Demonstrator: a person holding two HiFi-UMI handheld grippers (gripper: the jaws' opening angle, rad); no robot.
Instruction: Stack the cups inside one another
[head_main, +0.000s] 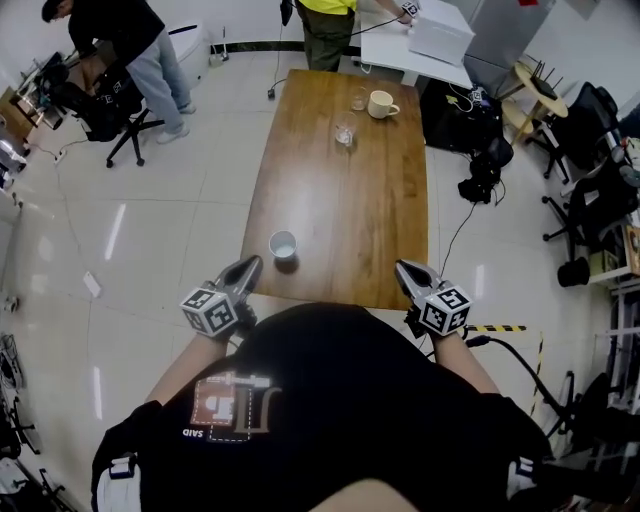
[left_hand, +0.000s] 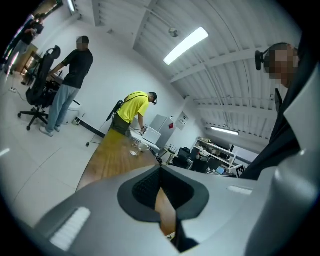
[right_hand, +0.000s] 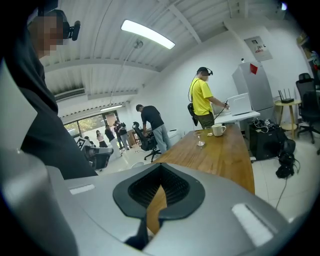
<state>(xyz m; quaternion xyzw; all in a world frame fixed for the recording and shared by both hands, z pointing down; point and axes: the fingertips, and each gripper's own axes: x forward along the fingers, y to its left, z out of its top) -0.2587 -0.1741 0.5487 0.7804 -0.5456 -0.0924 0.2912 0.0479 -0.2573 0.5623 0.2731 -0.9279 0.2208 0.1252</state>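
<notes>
Hovering at the near table edge, left gripper (head_main: 250, 266) – jaws pressed together, nothing between | right gripper (head_main: 404, 270) – jaws likewise closed, empty | white cup (head_main: 283, 244) upright on wooden table (head_main: 340, 200), near left gripper | clear glass (head_main: 345, 133), second glass (head_main: 358, 100), cream mug (head_main: 380, 104) grouped at far end

wooden table (head_main: 340, 200) | white cup (head_main: 283, 244): table's near end, left side | glass (head_main: 345, 134), second glass (head_main: 359, 100), cream mug (head_main: 380, 104): table's far half | left gripper (head_main: 252, 263), right gripper (head_main: 402, 267): table's near corners
</notes>
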